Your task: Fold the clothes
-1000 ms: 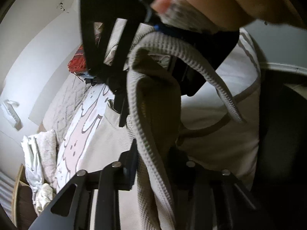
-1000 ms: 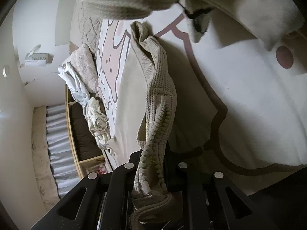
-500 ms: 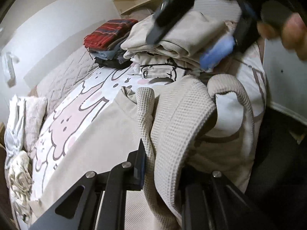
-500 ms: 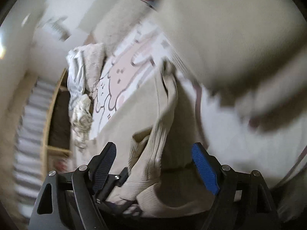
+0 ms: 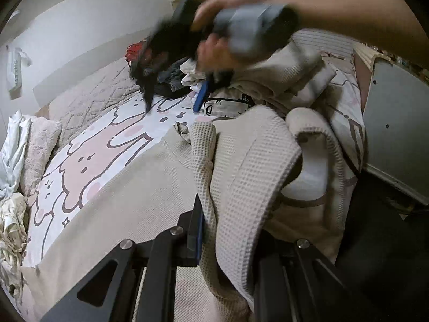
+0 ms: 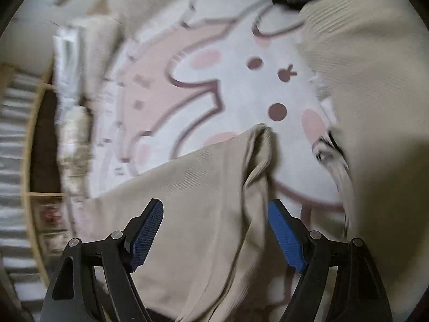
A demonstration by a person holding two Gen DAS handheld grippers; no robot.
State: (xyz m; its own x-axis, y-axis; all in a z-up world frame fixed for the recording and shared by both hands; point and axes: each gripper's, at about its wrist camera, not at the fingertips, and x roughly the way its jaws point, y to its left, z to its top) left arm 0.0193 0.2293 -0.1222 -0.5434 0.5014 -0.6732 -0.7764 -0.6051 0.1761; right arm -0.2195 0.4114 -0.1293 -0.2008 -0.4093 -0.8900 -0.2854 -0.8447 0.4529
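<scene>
Garment: beige waffle-knit top (image 5: 241,177), spread on the cartoon-print bed cover (image 5: 88,166).
Left hand-held gripper (image 5: 228,228): clamped on its bunched edge.
Right hand-held gripper (image 6: 217,230): a second ago pinching the fabric, now wide open, empty.
Meaning: probably one fold laid down.

garment (image 5: 150,187) on bed (image 5: 88,158), folded stack (image 5: 281,80) behind

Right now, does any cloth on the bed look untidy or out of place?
Yes. The beige waffle garment is bunched and twisted in the left gripper, not flat. At the bed's far edge, crumpled light cloths lie unfolded, unlike the neat folded stack. The right gripper is open.
</scene>
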